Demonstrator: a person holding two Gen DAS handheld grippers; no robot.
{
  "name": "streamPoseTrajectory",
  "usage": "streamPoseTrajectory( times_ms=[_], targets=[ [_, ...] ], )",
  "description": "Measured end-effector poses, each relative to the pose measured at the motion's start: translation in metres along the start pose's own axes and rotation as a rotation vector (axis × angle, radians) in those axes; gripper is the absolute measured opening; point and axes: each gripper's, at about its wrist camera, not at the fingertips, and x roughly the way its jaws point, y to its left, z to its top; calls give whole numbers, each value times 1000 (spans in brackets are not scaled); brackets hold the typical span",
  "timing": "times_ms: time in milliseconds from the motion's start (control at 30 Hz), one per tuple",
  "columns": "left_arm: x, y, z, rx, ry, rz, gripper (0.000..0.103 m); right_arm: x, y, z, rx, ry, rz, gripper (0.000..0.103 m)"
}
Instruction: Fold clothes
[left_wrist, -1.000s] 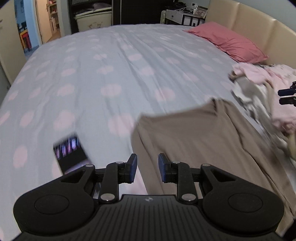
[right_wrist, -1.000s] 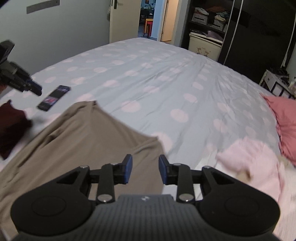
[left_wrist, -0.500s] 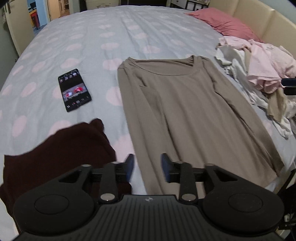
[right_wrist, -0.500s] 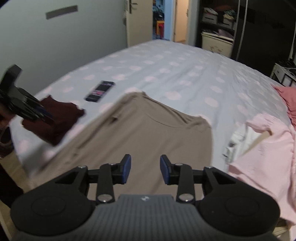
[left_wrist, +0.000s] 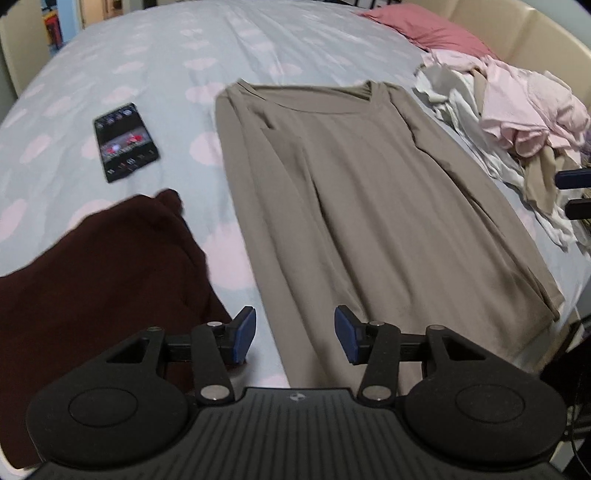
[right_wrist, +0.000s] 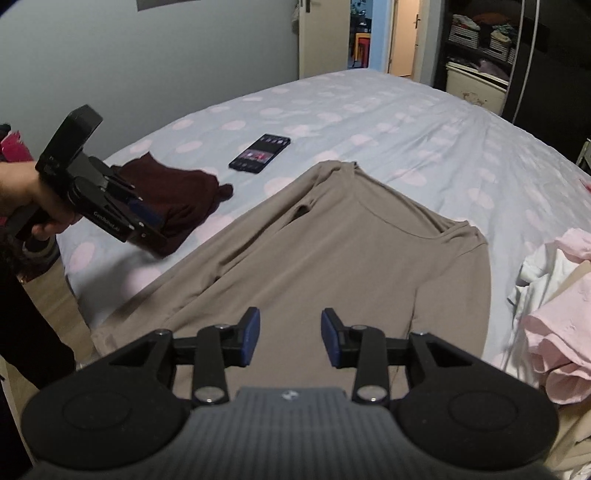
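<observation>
Both grippers, left gripper (left_wrist: 294, 334) and right gripper (right_wrist: 290, 337), hover released; each should pinch the taupe shirt (left_wrist: 354, 206) at its near, probably hem, corners.

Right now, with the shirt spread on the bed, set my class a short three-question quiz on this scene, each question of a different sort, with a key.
1. True or false: the tan shirt lies spread flat on the bed, neckline away from the camera.
2. Multiple choice: what lies on the bed between the phone and the left gripper?
A. a pink pillow
B. a dark red garment
C. a towel
3. Fill in: neither the left gripper nor the right gripper holds anything; the jaws of both are ____.

Key: 1 true; 2 B; 3 open.
</observation>
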Motion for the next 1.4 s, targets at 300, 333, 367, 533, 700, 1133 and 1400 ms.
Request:
streamPoseTrajectory(
  times_ms=[300,333,367,533,700,1133,1400],
  targets=[
    [15,5,-14,25,69,-25,45,13,15,-2,-74,8,31,40],
    [18,6,-16,22,81,-30,44,14,15,-2,-76,12,32,40],
    [20,7,-18,20,93,-36,42,16,15,-2,-76,16,33,40],
    [32,6,-27,24,147,-33,40,17,17,-1,-82,17,38,40],
    [39,9,-31,-30,172,-64,40,17,18,-1,-86,14,38,40],
    [20,19,-31,-102,177,-21,0,14,21,-3,-114,8,36,41],
    [4,51,-37,-141,188,59,0,18,30,-2,-140,12,49,41]
  ],
)
